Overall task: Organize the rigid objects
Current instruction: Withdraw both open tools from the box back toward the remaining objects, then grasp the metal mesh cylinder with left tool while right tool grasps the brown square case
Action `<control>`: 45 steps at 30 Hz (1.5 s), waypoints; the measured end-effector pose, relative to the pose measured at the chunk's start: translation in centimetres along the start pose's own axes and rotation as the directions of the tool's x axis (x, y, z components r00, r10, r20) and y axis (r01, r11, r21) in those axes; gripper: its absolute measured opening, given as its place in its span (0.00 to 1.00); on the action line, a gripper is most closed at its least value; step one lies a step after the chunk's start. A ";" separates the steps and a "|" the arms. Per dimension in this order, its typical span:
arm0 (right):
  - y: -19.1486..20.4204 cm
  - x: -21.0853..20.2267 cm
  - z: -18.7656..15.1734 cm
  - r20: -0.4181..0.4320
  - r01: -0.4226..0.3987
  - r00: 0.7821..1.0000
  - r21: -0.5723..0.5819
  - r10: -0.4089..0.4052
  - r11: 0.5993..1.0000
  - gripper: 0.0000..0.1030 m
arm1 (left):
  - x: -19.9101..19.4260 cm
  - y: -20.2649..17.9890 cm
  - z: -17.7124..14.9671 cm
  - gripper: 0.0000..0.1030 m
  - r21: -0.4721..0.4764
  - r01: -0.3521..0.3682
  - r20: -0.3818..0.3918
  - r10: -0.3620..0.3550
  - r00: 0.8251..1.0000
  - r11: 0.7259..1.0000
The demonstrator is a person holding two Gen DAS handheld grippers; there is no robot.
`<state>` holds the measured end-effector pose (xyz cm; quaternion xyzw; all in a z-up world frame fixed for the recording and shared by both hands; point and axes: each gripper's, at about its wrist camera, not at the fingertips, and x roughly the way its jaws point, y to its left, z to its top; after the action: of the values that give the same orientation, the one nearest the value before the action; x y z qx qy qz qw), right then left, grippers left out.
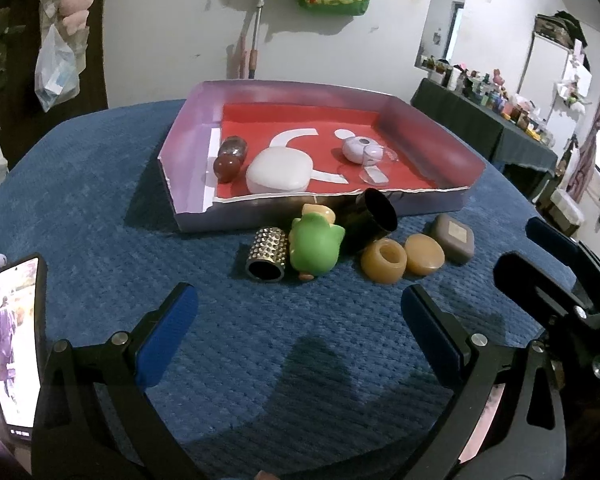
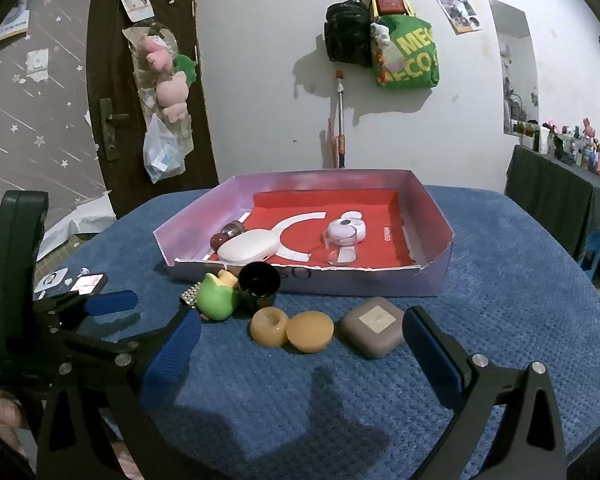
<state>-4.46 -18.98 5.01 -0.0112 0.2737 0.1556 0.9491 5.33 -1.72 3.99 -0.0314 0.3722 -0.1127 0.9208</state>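
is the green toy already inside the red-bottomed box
No, the green toy lies on the blue cloth outside the box, against its near wall.

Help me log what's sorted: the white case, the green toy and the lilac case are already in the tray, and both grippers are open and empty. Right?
Not quite: the green toy lies on the blue cloth outside the tray, as the left wrist view shows. The white case and lilac case are inside; left gripper and right gripper are open, empty.
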 end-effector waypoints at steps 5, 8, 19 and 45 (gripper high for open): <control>-0.1 -0.1 0.0 0.007 0.002 1.000 0.004 -0.002 1.000 1.00 | -0.1 0.4 0.0 1.00 -0.017 0.001 -0.001 -0.001 1.000 1.000; -0.3 -0.3 0.0 0.008 0.002 1.000 0.014 -0.002 1.000 1.00 | 0.0 0.5 -0.1 1.00 -0.019 0.003 -0.005 -0.003 1.000 1.000; -0.1 0.4 -0.3 -0.026 -0.002 1.000 0.005 0.002 1.000 0.91 | 0.4 0.1 -0.4 1.00 0.007 -0.004 -0.015 0.004 1.000 1.000; -5.0 5.1 -1.2 -0.176 0.156 0.973 0.032 -0.148 0.987 0.58 | 3.6 4.6 0.0 0.99 -0.084 -0.159 -0.074 0.153 0.985 0.984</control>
<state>0.52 -22.43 1.00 -0.0240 0.3571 0.0747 0.9308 8.71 1.89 0.90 -0.0395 0.4091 -0.0242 0.9113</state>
